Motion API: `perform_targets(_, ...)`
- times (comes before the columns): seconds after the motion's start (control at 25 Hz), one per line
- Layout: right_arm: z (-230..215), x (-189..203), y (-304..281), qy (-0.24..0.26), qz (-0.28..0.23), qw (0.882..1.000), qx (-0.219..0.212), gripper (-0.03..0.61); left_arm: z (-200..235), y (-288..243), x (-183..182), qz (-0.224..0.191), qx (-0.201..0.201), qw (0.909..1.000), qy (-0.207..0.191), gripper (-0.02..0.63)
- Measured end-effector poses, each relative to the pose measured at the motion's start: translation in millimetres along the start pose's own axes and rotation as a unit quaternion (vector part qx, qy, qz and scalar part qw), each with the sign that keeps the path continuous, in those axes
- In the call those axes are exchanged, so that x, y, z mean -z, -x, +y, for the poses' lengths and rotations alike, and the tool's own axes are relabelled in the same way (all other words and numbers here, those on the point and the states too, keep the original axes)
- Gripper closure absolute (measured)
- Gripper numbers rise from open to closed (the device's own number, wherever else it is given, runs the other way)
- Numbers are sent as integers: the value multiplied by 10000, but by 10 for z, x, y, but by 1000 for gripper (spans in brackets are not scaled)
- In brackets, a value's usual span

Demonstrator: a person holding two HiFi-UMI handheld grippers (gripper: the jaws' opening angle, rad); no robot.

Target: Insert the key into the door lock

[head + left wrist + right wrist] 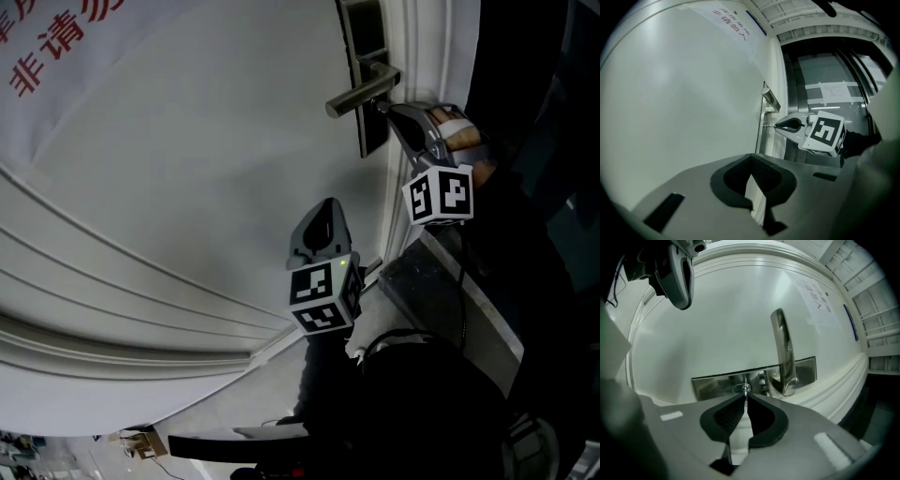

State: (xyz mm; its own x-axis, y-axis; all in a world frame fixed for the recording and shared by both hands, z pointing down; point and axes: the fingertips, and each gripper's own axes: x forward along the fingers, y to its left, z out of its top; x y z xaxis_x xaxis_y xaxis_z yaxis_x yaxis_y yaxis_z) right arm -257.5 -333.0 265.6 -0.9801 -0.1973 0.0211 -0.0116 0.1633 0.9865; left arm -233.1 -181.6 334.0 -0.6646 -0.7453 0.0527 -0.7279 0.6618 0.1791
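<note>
Right gripper point(746, 398) clamping key point(746, 393), (tip at lock point(737, 389))

The head view looks steeply down from behind the left gripper point(323, 211) and right gripper point(382, 107). It is rolled, so the door point(187, 169) fills the frame's left and centre, and the lock plate point(373, 131) and handle point(361, 94) sit at upper centre-right.

The left gripper view looks along the door face from farther back. The door takes the left half, with plate, handle and right gripper edge-on at mid-frame.

The right gripper view faces the plate squarely and very near. The key point(746, 391) at its jaw tips sits at centre, and the left gripper is at upper left.

All three views share the plate and handle.
</note>
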Motion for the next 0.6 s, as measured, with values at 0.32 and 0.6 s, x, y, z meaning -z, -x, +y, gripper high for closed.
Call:
perform_targets(0.32, -39, -322, 651, -2099, -541, 9748, 527, 577, 99, 70, 41, -6, -174, 9998, -23, 612)
perform_targets(0.6, 121, -410, 863, -4927, -858, 8654, 312, 578, 90, 106, 89, 59, -214, 9998, 9, 612)
